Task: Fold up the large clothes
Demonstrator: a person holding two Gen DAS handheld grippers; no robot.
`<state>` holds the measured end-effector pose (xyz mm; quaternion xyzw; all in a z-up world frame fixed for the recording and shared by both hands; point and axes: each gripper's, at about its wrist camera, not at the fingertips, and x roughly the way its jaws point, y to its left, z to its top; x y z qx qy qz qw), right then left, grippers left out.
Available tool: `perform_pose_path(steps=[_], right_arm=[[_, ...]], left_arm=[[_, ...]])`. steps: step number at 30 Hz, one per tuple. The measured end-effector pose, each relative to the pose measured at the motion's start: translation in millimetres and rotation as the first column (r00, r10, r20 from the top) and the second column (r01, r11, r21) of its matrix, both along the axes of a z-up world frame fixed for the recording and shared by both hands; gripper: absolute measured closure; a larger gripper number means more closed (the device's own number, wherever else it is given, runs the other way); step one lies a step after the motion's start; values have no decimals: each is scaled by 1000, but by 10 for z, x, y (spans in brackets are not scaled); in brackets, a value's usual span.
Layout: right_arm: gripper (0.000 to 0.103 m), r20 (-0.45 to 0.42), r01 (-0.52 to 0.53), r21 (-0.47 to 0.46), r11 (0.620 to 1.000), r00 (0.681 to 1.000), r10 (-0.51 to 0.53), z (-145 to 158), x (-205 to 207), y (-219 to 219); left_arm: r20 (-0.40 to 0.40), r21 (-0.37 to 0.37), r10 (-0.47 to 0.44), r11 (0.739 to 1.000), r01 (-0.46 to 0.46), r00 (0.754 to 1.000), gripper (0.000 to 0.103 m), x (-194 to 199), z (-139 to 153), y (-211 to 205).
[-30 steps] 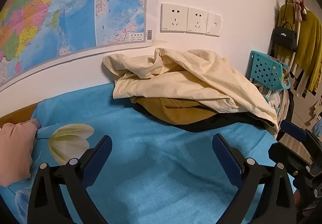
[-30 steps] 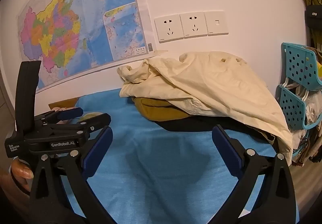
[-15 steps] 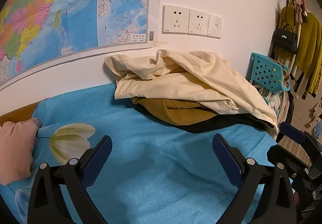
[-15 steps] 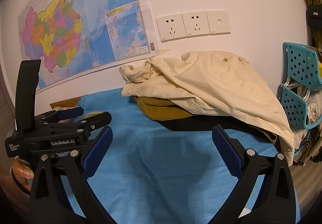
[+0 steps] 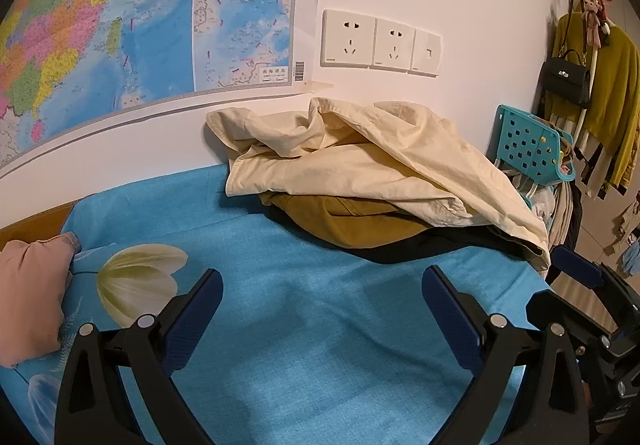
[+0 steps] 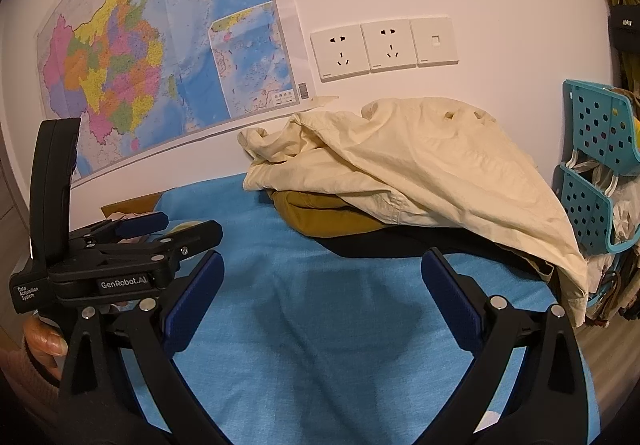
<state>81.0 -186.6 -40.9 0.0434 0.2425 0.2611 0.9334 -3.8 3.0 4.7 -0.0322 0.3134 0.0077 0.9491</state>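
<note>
With your left gripper and right gripper both wide and empty, pinch the soft, floppy cream garment at its hem corners, since it will sag.

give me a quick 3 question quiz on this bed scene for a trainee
1. True or false: the cream garment lies on top of the mustard garment.
2. Which item is on the left side of the blue sheet in the left wrist view? A) pink cloth B) black handbag C) teal basket
3. Fill in: the left gripper and right gripper both have their jaws ____ and hold nothing.

Key: 1 true; 2 A; 3 open
</note>
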Motion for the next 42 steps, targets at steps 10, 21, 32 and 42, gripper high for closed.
perform_pose_path(steps=[10, 21, 32, 42], right_arm=[[6, -7, -1, 12, 1000, 1000, 1, -1, -11, -2], [6, -6, 1, 13, 1000, 1000, 0, 6, -18, -6], [6, -4, -6, 3, 1000, 1000, 6, 31, 38, -6], [6, 11, -3, -22, 1000, 1000, 3, 51, 153, 28]], left_arm=[[-4, 1, -2, 1000, 2, 1000, 7, 5, -10, -24], [-10, -3, -3, 1000, 3, 1000, 7, 3, -37, -44], [-25, -17, -4, 1000, 4, 1000, 7, 37, -68, -34], [-56, -48, -6, 999, 3, 998, 7, 209, -38, 12]])
